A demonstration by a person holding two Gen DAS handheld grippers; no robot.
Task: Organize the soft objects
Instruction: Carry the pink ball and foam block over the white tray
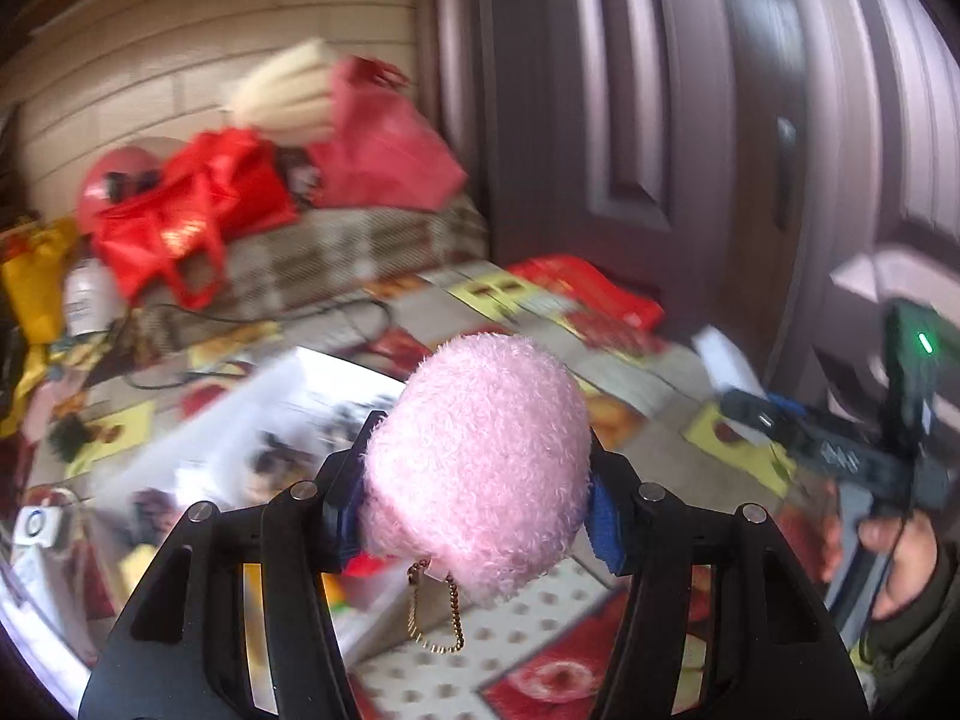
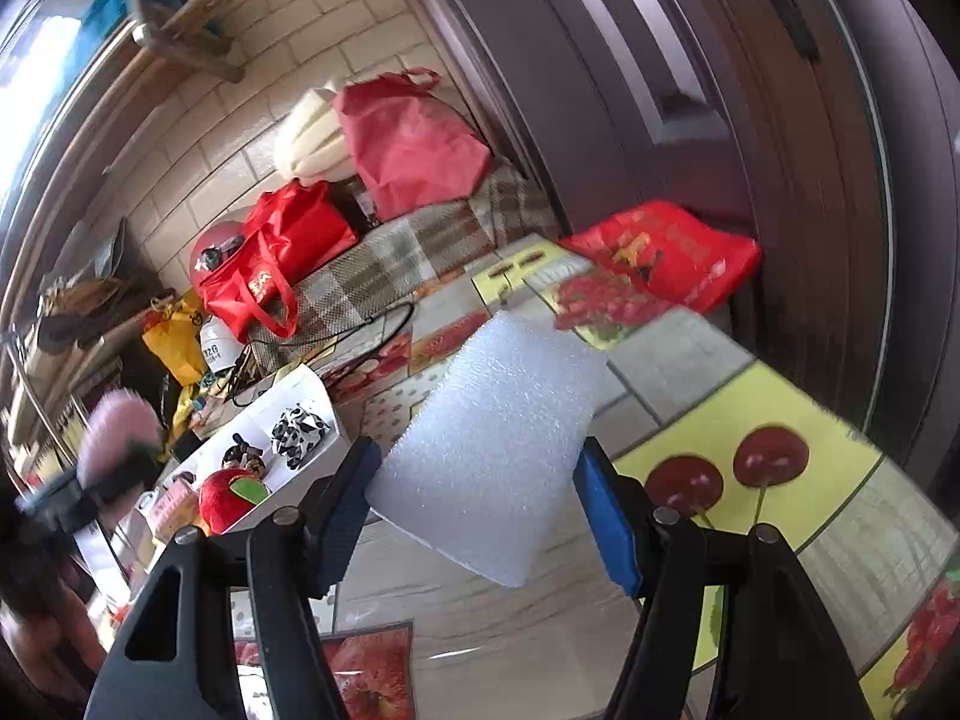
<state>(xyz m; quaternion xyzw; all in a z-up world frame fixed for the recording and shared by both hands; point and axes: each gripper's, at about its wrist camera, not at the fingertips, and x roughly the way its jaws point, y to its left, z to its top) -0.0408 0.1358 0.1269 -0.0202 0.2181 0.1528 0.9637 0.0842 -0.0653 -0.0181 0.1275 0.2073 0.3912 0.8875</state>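
Note:
My left gripper (image 1: pixel 474 516) is shut on a fluffy pink plush toy (image 1: pixel 480 462) with a small gold chain (image 1: pixel 435 618), held above the table. My right gripper (image 2: pixel 480 510) is shut on a white foam block (image 2: pixel 492 444), held above the fruit-patterned tablecloth (image 2: pixel 750 408). A white box (image 2: pixel 282 414) at the left holds a cow-print plush (image 2: pixel 297 429), a dark plush (image 2: pixel 243 456) and a red apple plush (image 2: pixel 228 498). The pink toy and left gripper also show blurred in the right wrist view (image 2: pixel 114 444). The right gripper shows at the right of the left wrist view (image 1: pixel 840 450).
Red bags (image 2: pixel 282 258), a pink bag (image 2: pixel 414 144) and a cream cushion (image 2: pixel 312 138) sit on a checked blanket (image 2: pixel 390 264) by the brick wall. A red plastic bag (image 2: pixel 672 252) lies by the dark door (image 2: pixel 660 90). A yellow bag (image 2: pixel 177 336) and cables (image 2: pixel 360 348) lie at the left.

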